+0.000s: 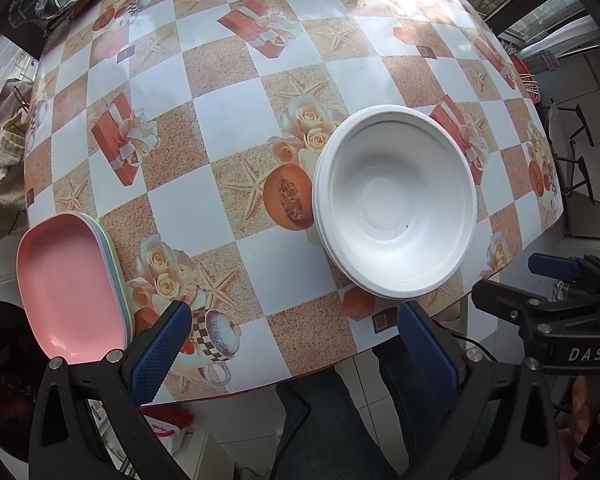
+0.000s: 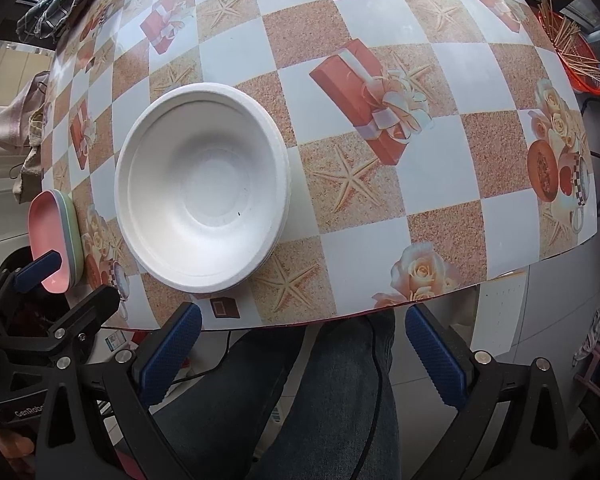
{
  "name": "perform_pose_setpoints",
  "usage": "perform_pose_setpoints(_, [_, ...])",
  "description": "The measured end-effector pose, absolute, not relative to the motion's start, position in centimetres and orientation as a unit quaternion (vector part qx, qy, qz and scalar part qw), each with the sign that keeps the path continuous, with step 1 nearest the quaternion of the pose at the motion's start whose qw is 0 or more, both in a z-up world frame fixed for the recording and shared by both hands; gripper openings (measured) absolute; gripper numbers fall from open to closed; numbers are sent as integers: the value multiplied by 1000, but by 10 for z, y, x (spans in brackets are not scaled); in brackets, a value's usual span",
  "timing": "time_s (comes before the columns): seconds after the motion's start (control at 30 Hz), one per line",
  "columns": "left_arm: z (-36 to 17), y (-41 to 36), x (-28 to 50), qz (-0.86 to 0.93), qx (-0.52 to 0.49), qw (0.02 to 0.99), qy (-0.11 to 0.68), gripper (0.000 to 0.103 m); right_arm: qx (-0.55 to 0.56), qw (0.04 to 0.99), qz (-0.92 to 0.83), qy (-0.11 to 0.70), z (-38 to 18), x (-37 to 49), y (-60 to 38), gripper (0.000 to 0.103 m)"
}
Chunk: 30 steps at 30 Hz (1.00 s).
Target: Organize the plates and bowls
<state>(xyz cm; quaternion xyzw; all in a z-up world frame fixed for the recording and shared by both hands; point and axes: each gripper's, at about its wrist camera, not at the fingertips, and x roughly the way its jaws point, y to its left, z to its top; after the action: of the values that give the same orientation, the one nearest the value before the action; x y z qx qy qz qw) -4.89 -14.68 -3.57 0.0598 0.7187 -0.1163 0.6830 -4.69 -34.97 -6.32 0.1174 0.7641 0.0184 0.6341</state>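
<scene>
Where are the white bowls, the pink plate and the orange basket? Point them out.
white bowls [image 2: 204, 188]: right wrist view, inner floor.
pink plate [image 1: 70, 284]: left wrist view, flat middle.
orange basket [image 2: 580, 68]: right wrist view, outer wall.

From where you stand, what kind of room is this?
Probably a home dining or kitchen corner: a table under a printed oilcloth, stacked white bowls, pastel plates, and laundry hanging nearby.

Stacked white bowls [image 1: 396, 200]; pink-topped plate stack [image 1: 70, 284]
</scene>
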Motion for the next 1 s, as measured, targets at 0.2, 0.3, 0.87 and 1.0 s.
perform_pose_setpoints(0.2, [-36,-147,-48,-115,60,683,719,103,119,632,17,765,-64,-47,-352,103])
perform_pose_setpoints(0.3, [-36,-147,-48,-114,59,683,719,103,119,632,17,766,-65,-47,-352,103])
perform_pose_setpoints(0.87, [-37,-148,-47,-113,58,682,720,103,117,629,18,768,-67,-46,-352,103])
perform_pose_setpoints(1.0, [-37,-148,-46,-113,57,682,720,103,117,629,18,768,-67,-45,-352,103])
